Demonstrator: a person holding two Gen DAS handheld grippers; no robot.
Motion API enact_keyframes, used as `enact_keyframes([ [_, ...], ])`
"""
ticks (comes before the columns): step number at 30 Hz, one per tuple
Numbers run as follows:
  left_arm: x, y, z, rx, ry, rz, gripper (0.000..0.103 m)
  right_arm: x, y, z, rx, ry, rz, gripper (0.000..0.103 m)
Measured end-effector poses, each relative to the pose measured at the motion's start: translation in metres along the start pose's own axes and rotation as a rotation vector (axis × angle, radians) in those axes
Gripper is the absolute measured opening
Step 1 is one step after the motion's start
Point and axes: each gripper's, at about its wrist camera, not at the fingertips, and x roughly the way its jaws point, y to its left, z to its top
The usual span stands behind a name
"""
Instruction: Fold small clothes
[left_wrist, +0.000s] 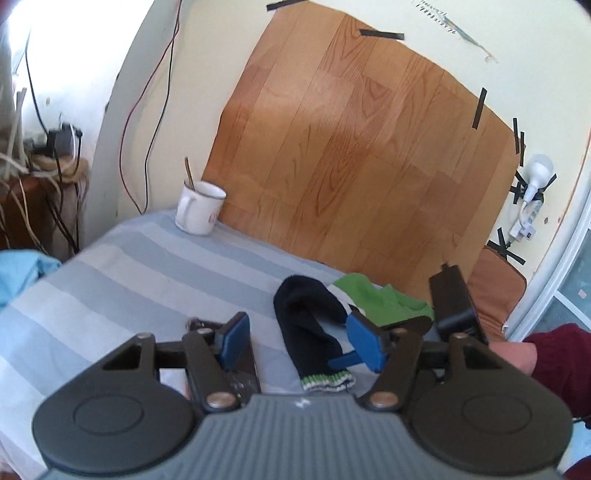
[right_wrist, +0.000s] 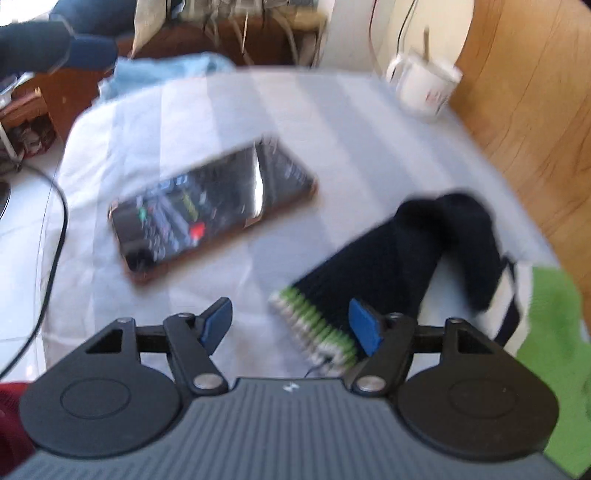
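Sock: dark sock (right_wrist: 413, 258) lies doubled on the striped worktop (right_wrist: 207, 110), striped cuff nearest the right gripper (right_wrist: 291, 326).
Axis: runs away, rightward.
Right jaws: wide, empty.
Left gripper (left_wrist: 299, 341): jaws part-open, empty.

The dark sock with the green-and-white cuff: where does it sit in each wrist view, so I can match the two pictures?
Left wrist: the dark sock lies lower centre, bent over, cuff toward the camera, between the blue fingers.
Right wrist: the sock lies right of centre, cuff at the right finger, blurred.
Shared landmark: the white mug at the far edge of the striped cloth.
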Motion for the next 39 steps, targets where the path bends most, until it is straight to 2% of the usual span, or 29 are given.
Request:
enact_keyframes([
  [1,0.001,0.001,-0.003,-0.007,0.002,-0.003,0.060,0.002,-0.005,-0.001,0.020,0.000,-0.001,0.079],
  [3,0.000,0.006,-0.009,-0.023,0.009,-0.019,0.060,0.001,-0.020,-0.005,0.078,-0.002,0.015,0.073],
  [4,-0.002,0.007,-0.012,-0.028,0.011,-0.022,0.060,0.001,-0.024,-0.001,0.100,-0.005,0.014,0.058],
  [5,-0.004,0.010,-0.014,-0.031,0.014,-0.019,0.060,-0.001,-0.029,-0.001,0.115,-0.007,0.007,0.039],
  [6,-0.006,0.013,-0.015,-0.037,0.017,-0.012,0.060,0.001,-0.032,0.004,0.131,-0.006,0.002,0.030],
  [7,-0.007,0.016,-0.016,-0.047,0.019,-0.005,0.060,0.001,-0.034,0.008,0.152,-0.004,0.009,0.010],
  [9,-0.010,0.022,-0.015,-0.070,0.018,0.014,0.060,-0.004,-0.035,0.020,0.166,-0.036,0.016,0.008],
  [12,-0.015,0.029,-0.011,-0.106,0.006,0.039,0.060,-0.026,-0.032,0.054,0.191,-0.168,0.071,0.008],
  [16,-0.018,0.030,-0.004,-0.137,-0.011,0.069,0.060,-0.094,-0.051,0.095,0.262,-0.408,0.130,0.008],
  [20,-0.006,0.017,0.004,-0.132,0.000,0.072,0.061,-0.169,-0.103,0.091,0.383,-0.600,0.093,0.008],
  [24,0.025,-0.009,0.020,-0.090,0.018,0.033,0.068,-0.229,-0.166,0.041,0.530,-0.710,-0.017,0.008],
  [29,0.092,-0.045,0.043,-0.048,0.098,-0.050,0.070,-0.272,-0.226,-0.057,0.719,-0.770,-0.119,0.008],
  [33,0.169,-0.078,0.053,-0.016,0.207,-0.082,0.071,-0.272,-0.264,-0.143,0.866,-0.767,-0.173,0.008],
  [39,0.285,-0.119,0.045,0.028,0.364,-0.049,0.071,-0.255,-0.312,-0.267,1.080,-0.771,-0.190,0.008],
])
